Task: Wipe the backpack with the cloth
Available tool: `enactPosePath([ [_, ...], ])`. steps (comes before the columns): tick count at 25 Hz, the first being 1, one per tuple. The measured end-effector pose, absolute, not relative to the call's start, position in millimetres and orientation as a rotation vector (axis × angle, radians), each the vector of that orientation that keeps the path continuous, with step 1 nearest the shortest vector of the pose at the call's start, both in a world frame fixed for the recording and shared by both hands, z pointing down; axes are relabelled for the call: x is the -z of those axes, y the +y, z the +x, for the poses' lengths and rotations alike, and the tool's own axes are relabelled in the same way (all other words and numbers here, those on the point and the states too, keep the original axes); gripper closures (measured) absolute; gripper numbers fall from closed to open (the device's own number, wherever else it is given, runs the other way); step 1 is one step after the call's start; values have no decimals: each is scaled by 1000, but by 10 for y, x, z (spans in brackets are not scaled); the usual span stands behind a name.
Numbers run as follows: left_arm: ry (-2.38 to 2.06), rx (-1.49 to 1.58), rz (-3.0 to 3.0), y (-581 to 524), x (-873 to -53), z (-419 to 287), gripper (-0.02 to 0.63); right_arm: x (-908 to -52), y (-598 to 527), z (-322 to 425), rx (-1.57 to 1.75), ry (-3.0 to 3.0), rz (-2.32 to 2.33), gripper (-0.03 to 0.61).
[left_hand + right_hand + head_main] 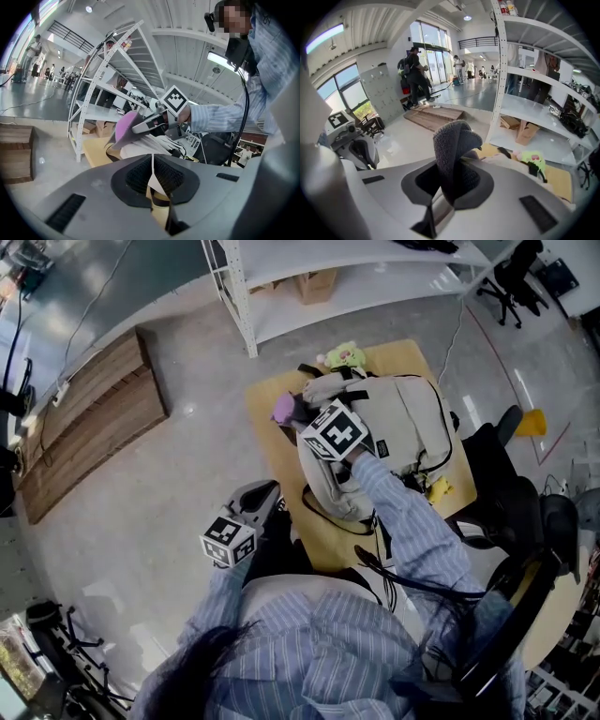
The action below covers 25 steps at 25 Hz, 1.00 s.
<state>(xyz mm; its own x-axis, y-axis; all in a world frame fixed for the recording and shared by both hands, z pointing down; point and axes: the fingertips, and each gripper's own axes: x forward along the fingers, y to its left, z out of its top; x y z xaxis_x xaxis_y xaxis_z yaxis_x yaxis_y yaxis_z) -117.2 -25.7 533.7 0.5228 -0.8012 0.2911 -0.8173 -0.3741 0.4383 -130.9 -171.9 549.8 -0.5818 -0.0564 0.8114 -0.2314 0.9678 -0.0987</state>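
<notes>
Cloth (457,145) is being gripped by right tongs (451,187) at backpack (405,418) on counter (267,442); left tongs (152,178) are being held closed, empty

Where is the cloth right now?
In the head view, near the centre: the cloth is clamped in the right gripper, at the backpack's edge on the yellow table.

Fuzzy knit cloth (457,140), matt beige fabric backpack (405,418) w/ black trim, smooth wood table (266,413), glossy floor (169,512).
</notes>
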Motion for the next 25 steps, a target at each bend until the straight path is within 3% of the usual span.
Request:
enactPosePath([
  [8, -1312, -31, 2224, -269, -5304, -1201, 598, -5555, -906, -975, -328, -2205, 111, 537],
  [15, -1325, -49, 2215, -219, -5301, -1222, 598, -5458, -583, -714, -90, -2207, 101, 537],
  [25, -1281, -59, 2249, -220, -5239, -1093, 598, -5366, -86, -186, -336, -2180, 126, 537],
])
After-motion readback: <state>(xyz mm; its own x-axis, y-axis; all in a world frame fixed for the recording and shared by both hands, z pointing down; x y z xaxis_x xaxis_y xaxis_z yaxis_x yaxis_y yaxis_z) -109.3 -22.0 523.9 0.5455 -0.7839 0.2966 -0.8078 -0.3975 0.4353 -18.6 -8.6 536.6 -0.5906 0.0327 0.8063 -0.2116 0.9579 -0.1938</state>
